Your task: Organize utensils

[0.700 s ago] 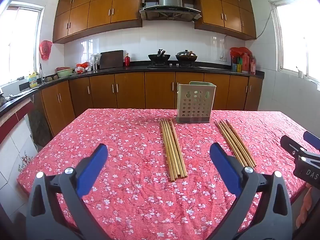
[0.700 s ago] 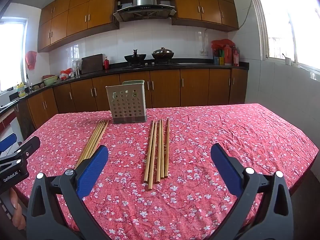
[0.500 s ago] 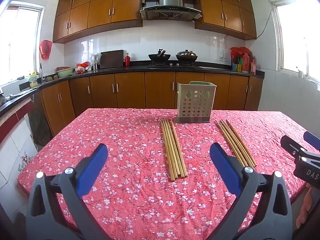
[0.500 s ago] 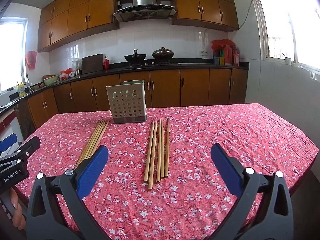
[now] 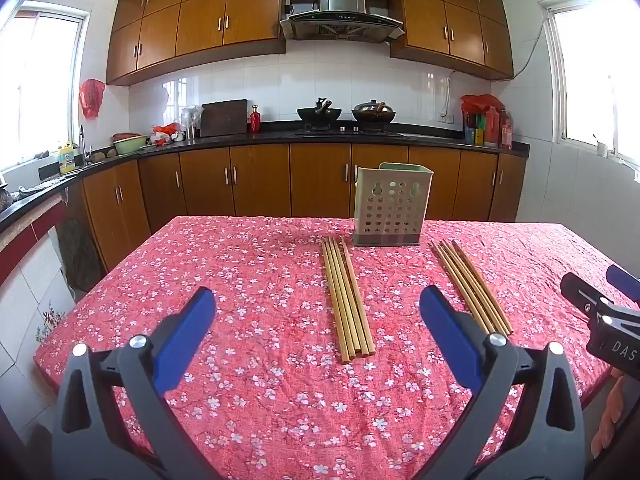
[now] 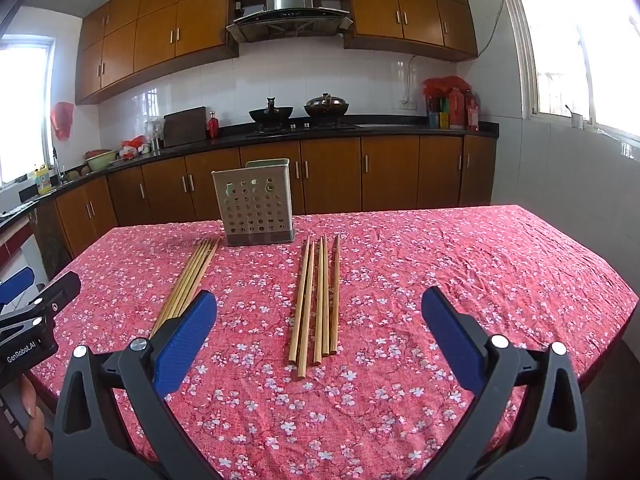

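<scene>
Both the left gripper and right gripper hover with jaws wide and empty, low in frame, while two bundles of bamboo chopsticks lie mid-frame on the floral-clothed counter, apparently staged before the perforated pale-green plastic utensil holder for loading.

White-tiled kitchen with brown wooden cabinets, black stone countertop, steel range hood, bright daylit windows on both sides.
</scene>
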The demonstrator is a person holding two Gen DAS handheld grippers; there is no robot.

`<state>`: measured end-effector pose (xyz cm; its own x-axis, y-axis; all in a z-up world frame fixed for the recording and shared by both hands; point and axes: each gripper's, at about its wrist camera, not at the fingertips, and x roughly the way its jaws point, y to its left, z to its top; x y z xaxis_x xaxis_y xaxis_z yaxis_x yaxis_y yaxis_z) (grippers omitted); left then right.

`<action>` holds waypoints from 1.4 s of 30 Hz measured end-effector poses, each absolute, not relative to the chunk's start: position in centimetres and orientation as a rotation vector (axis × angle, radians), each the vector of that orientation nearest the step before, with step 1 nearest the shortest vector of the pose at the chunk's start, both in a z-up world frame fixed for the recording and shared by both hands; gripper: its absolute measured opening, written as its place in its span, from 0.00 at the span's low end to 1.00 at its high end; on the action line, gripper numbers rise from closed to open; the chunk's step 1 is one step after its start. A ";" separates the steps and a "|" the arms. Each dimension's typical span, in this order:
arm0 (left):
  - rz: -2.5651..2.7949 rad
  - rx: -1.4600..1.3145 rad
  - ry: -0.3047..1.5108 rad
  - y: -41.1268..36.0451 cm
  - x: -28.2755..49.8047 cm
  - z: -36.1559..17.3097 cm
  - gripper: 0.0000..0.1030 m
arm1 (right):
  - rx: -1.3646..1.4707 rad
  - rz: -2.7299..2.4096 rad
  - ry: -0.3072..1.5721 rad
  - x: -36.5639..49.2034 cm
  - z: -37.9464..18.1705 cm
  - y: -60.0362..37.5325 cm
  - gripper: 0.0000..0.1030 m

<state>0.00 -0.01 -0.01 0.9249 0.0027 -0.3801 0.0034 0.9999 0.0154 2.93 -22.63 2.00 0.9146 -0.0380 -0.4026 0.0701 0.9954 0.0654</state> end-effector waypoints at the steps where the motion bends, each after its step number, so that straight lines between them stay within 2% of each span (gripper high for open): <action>1: -0.001 0.015 0.390 0.0 0.0 0.0 0.96 | 0.079 -0.056 0.413 2.9 2.0 -22.6 0.98; 42: -0.005 0.015 0.395 0.0 0.2 -0.3 0.96 | 0.082 -0.056 0.419 3.0 1.9 -22.6 0.98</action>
